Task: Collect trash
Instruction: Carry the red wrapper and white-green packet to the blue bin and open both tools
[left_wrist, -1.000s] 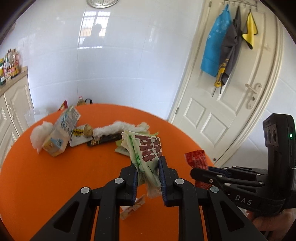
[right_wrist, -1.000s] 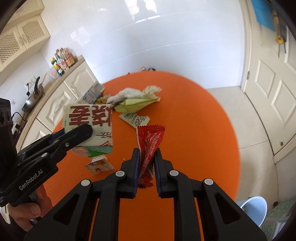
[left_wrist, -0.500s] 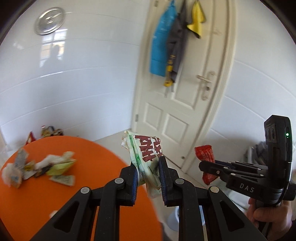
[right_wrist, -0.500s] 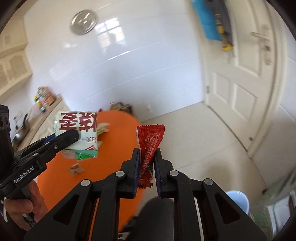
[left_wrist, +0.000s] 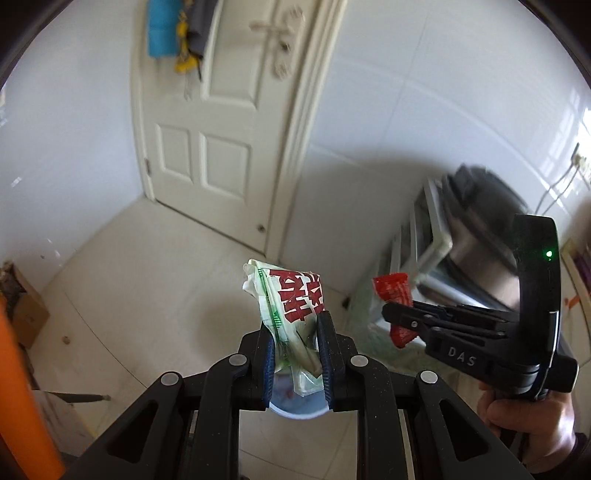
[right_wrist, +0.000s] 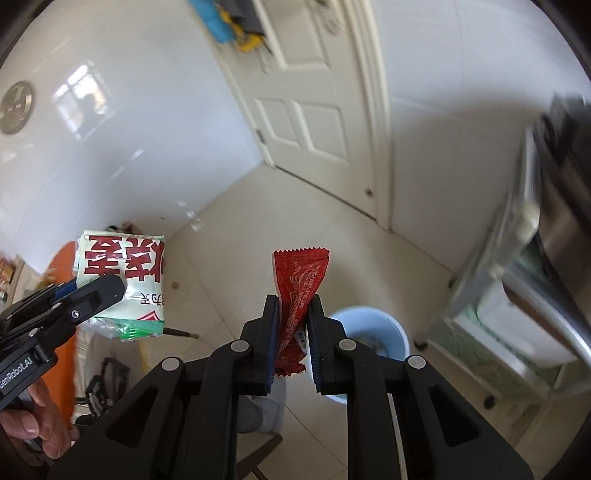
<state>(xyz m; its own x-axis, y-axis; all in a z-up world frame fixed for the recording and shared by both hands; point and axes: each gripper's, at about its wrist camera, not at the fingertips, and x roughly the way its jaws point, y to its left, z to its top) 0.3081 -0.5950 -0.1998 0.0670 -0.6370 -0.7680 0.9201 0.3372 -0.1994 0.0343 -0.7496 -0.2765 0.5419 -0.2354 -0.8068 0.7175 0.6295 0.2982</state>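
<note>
A crumpled white-and-green plastic food packet with large red characters (left_wrist: 291, 314) is being carried above the tiled floor, clenched between the blue-padded jaws of the left gripper (left_wrist: 295, 358), and a narrow red foil snack wrapper with a serrated top edge (right_wrist: 297, 295) is riding in the same way, pinched tight in the right gripper (right_wrist: 293, 343). Both pieces are hanging in the air near a round pale blue plastic bin (right_wrist: 373, 325) standing on the floor, its rim partly hidden behind the fingers in each wrist view. Judging by this, two pieces are picked up but not yet dropped; releasing them over the bin is what is remaining. A sliver of the orange table (left_wrist: 22, 387) is showing at the left edge; whether more litter is waiting there cannot be told.
</note>
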